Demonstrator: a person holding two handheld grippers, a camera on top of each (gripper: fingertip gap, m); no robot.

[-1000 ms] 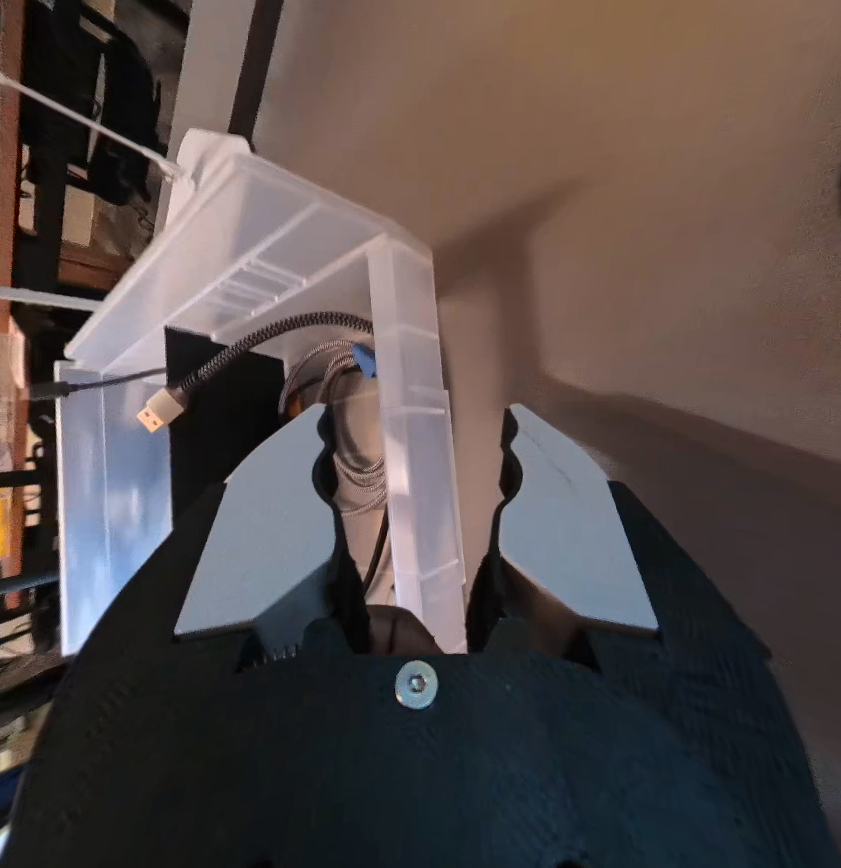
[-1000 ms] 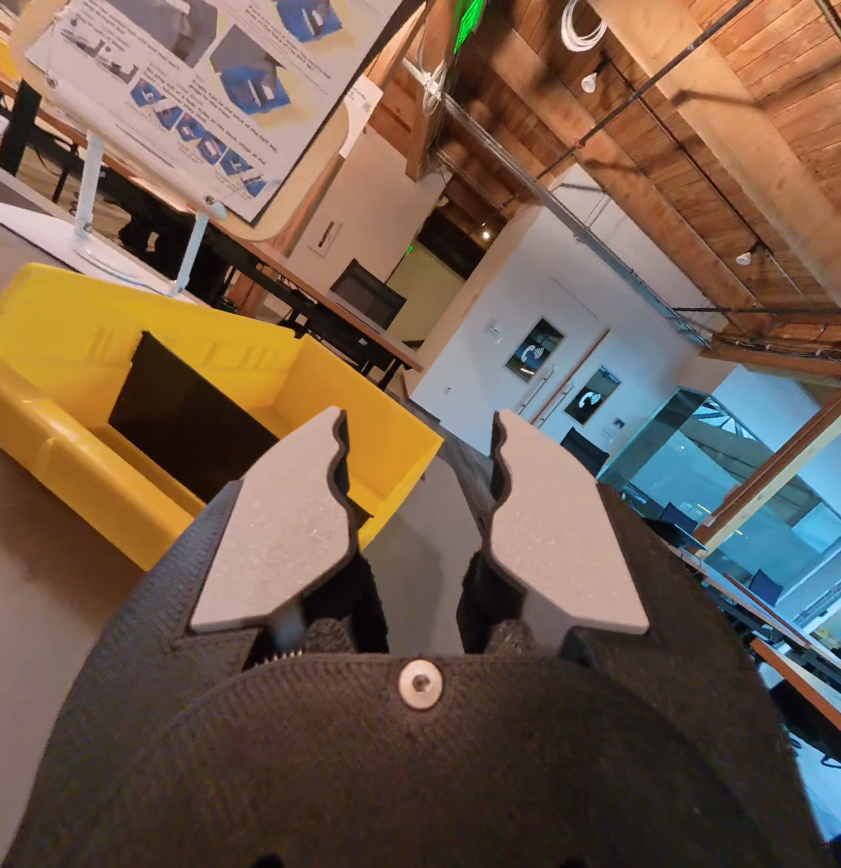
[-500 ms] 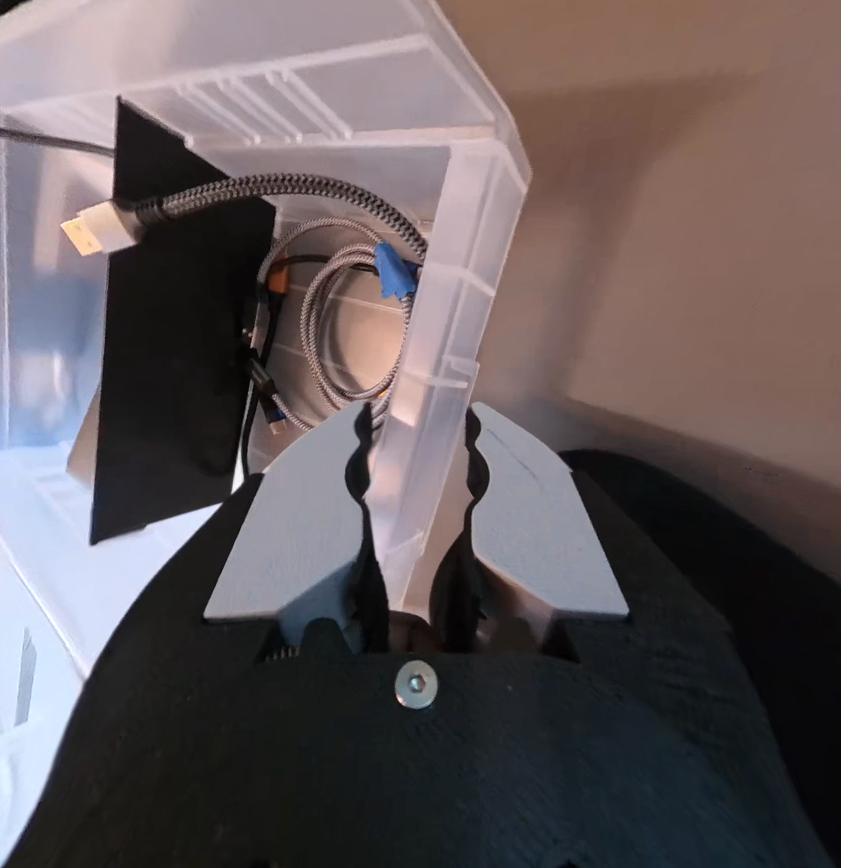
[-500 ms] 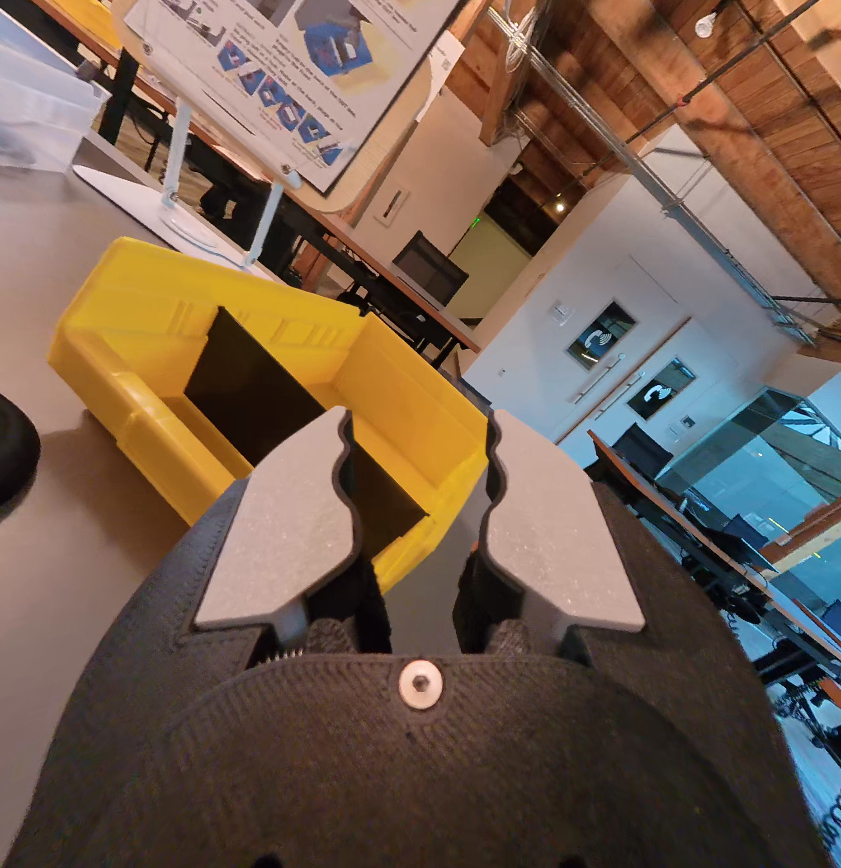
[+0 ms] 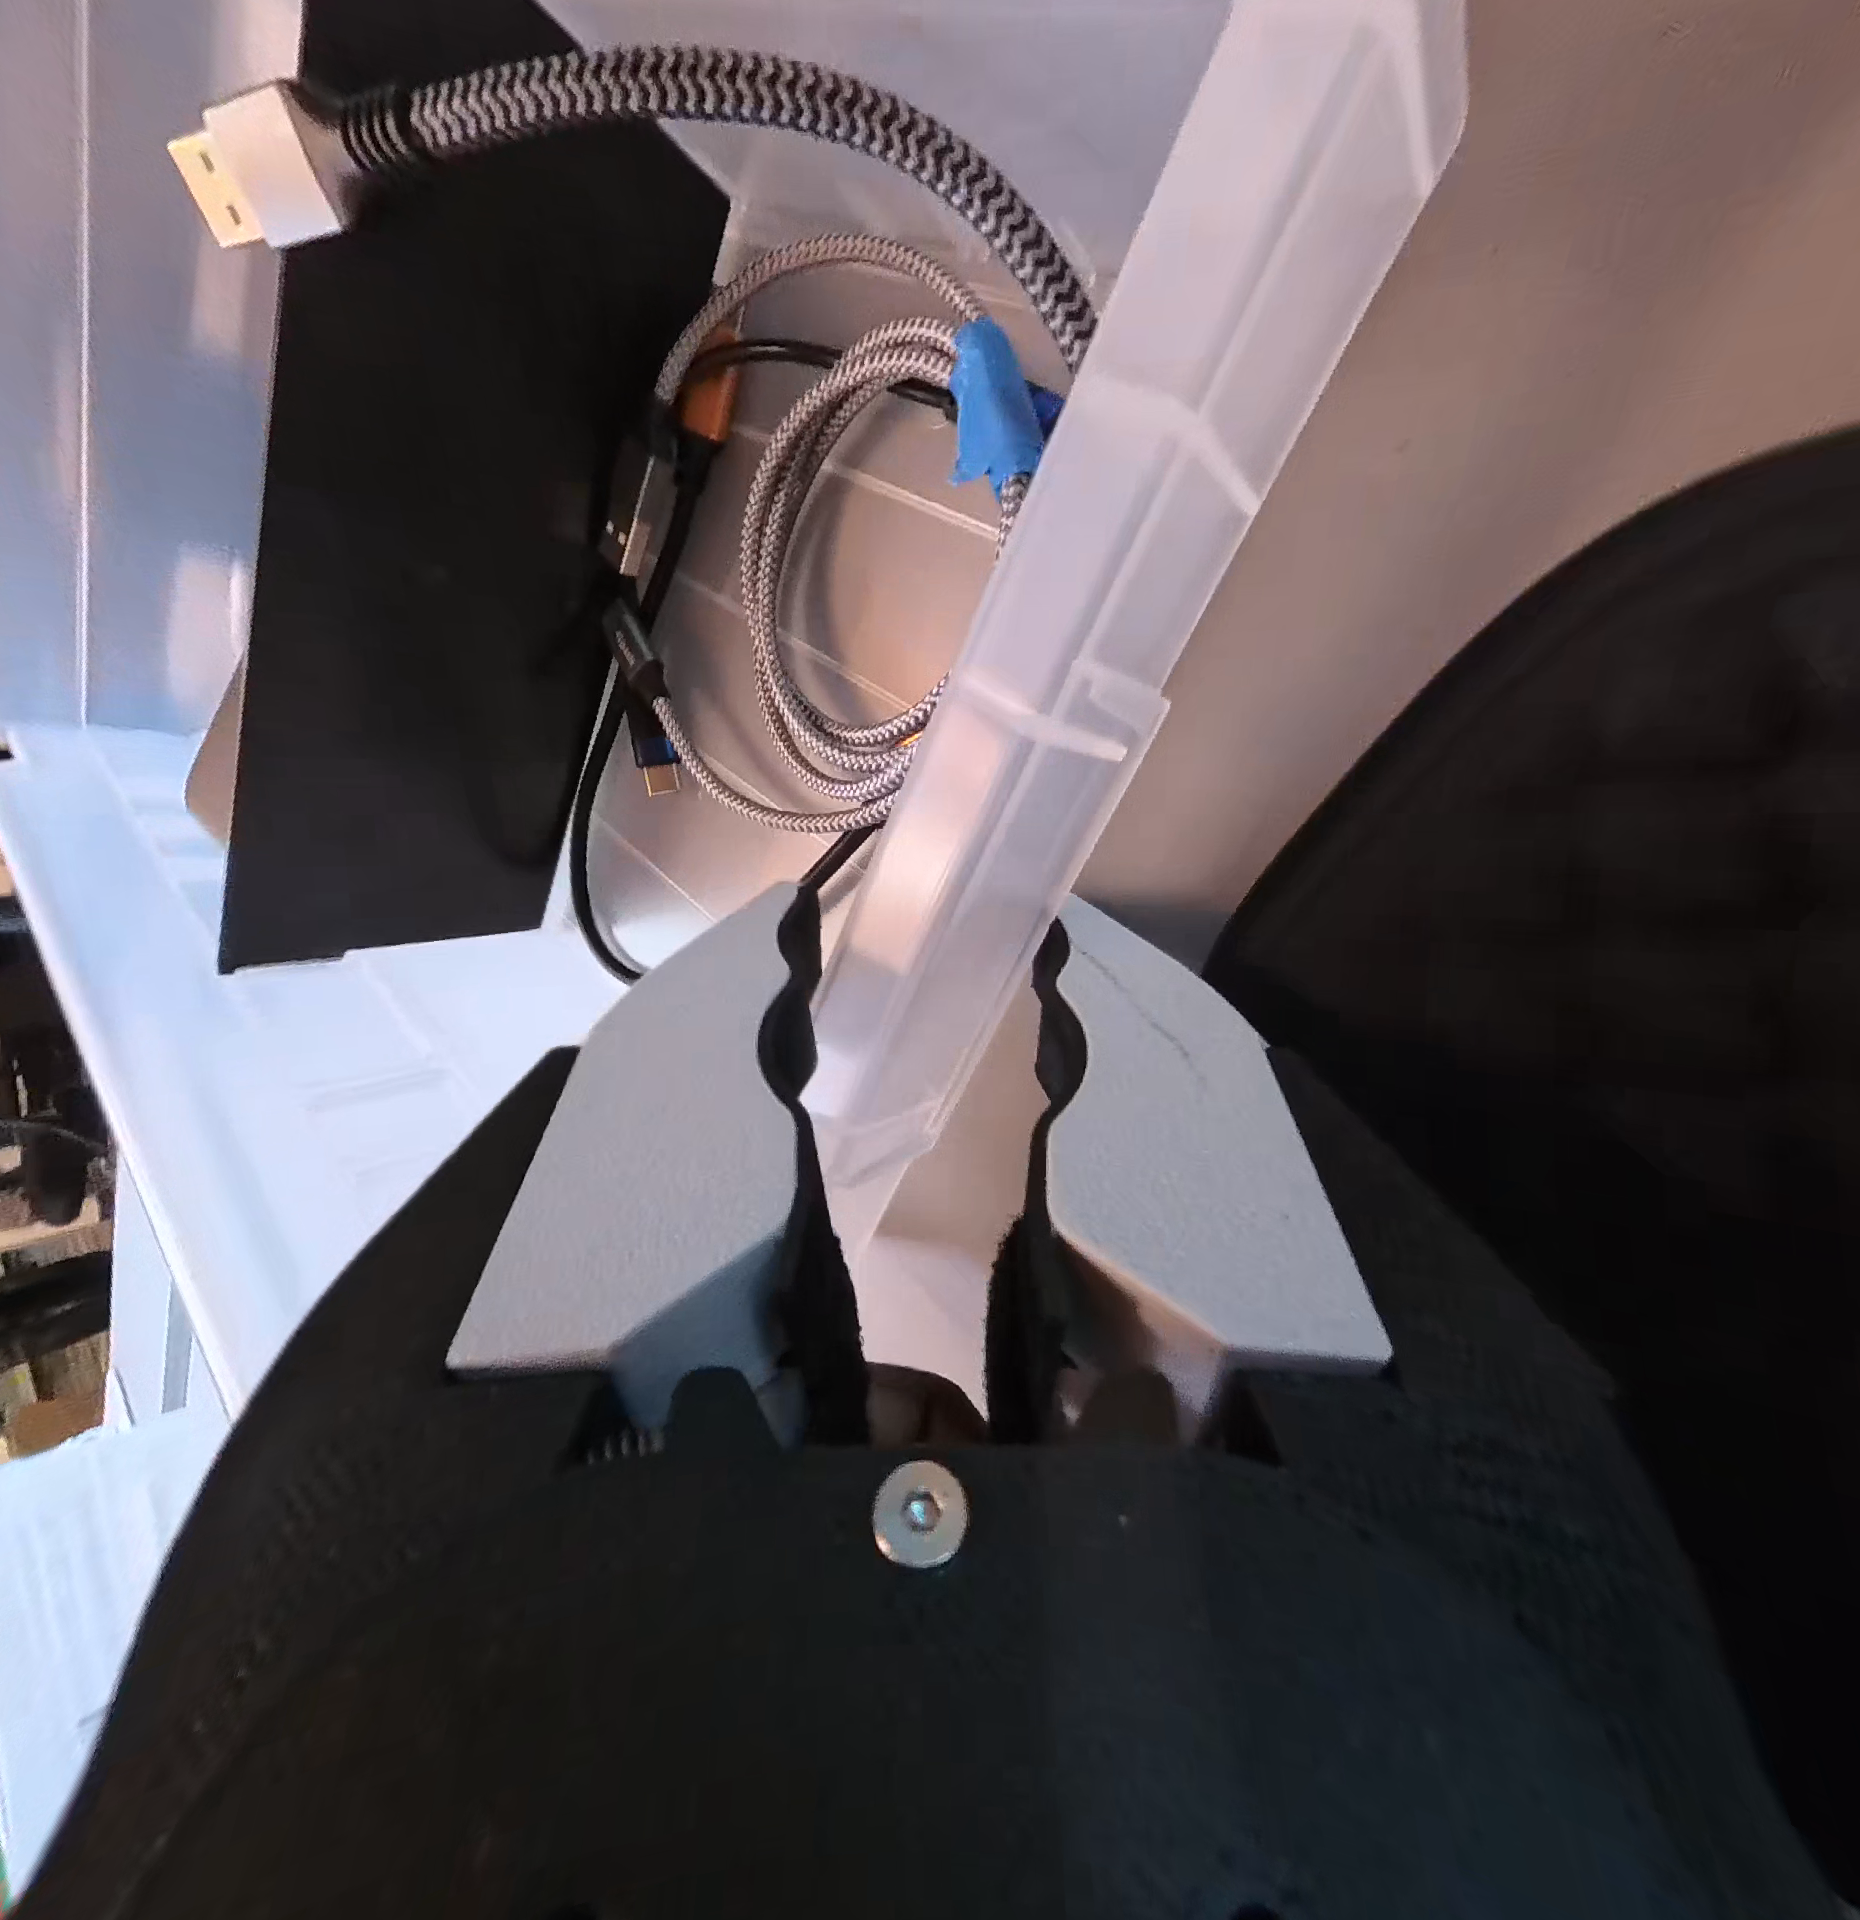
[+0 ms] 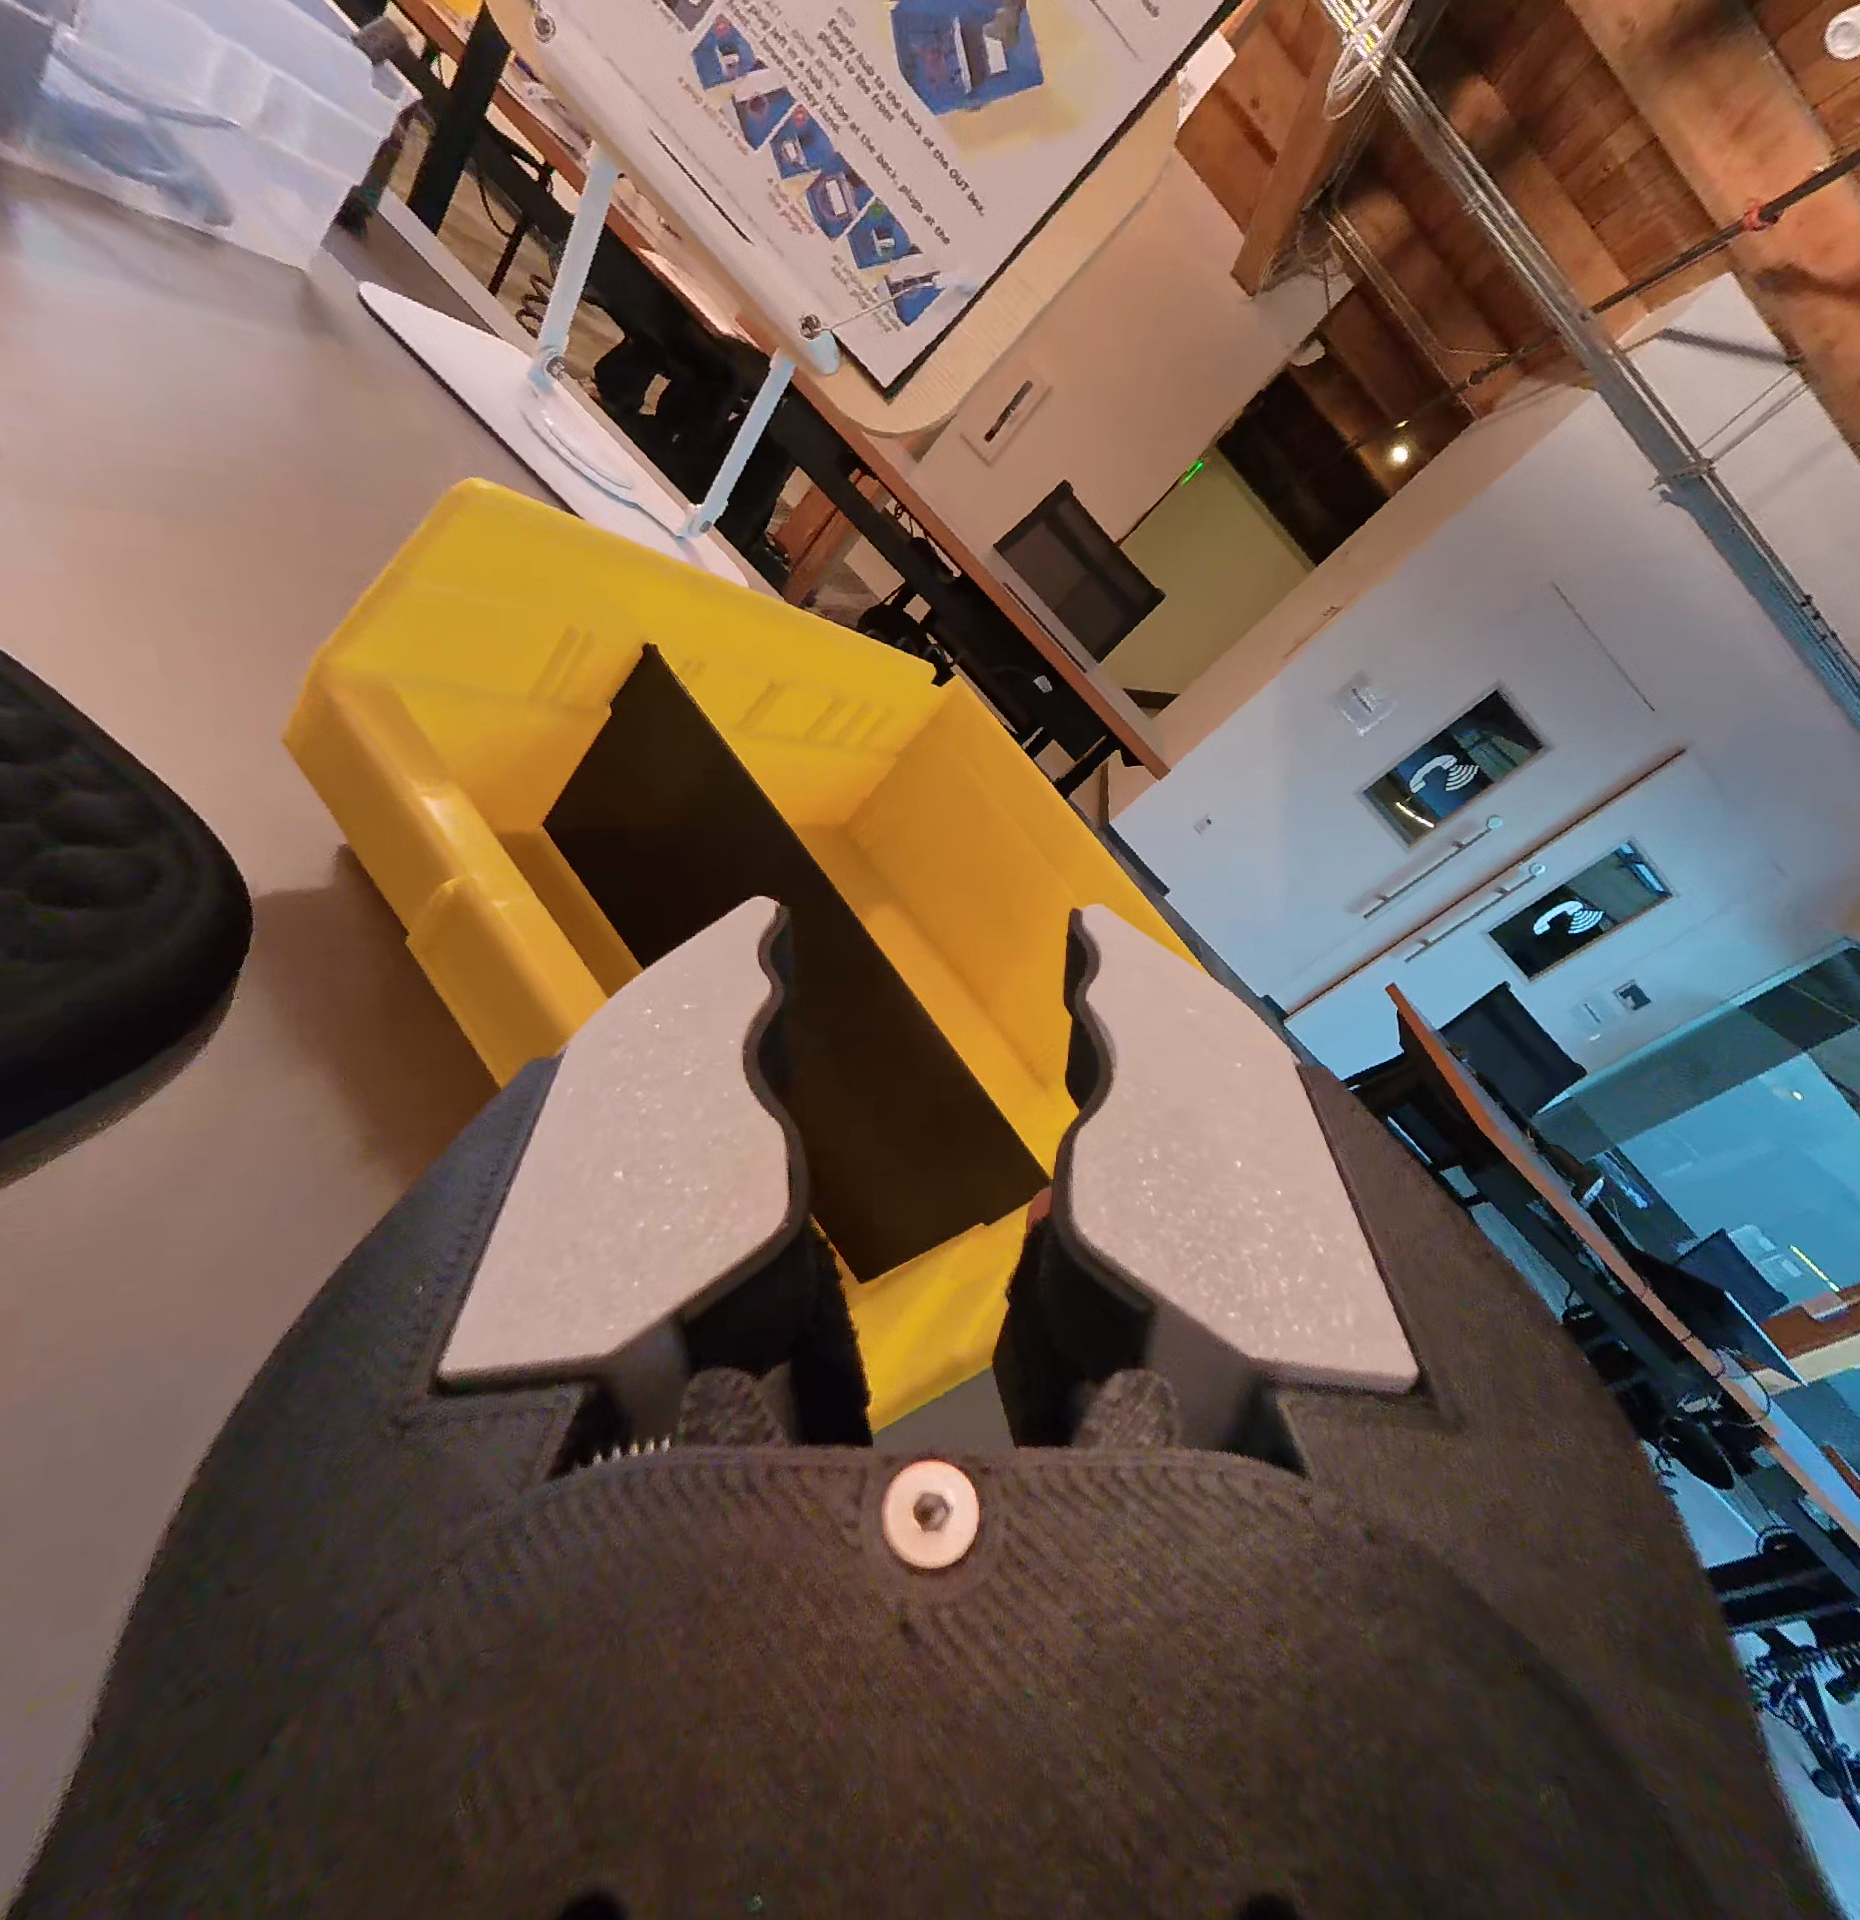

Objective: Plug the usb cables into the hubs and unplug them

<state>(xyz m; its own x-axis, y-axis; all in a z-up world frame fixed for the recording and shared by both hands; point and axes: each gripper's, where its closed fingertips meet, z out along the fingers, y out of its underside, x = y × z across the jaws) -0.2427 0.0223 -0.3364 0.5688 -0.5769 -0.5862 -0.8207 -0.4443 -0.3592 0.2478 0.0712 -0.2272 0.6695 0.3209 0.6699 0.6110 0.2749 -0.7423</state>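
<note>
The left claw [image 5: 921,1039] grips the clear bin's [image 5: 1165,582] stiff wall, the right claw [image 6: 926,1039] stands open; the braided cable [image 5: 853,644] looks light and floppy, so best held by its rigid plug [image 5: 266,187], upper left.

Ahead of me on the right a yellow bin [image 6: 697,727] sits on the grey-brown bench [image 6: 178,520], a black divider [image 6: 780,987] standing inside it. Beyond the bin an instruction board [image 6: 853,135] leans on a white stand [image 6: 552,343]. A dark rounded pad [image 6: 64,883] lies at the left edge. On my left side I see a clear plastic bin [image 5: 1165,520] tipped over, with a black divider panel [image 5: 438,571] inside it.
</note>
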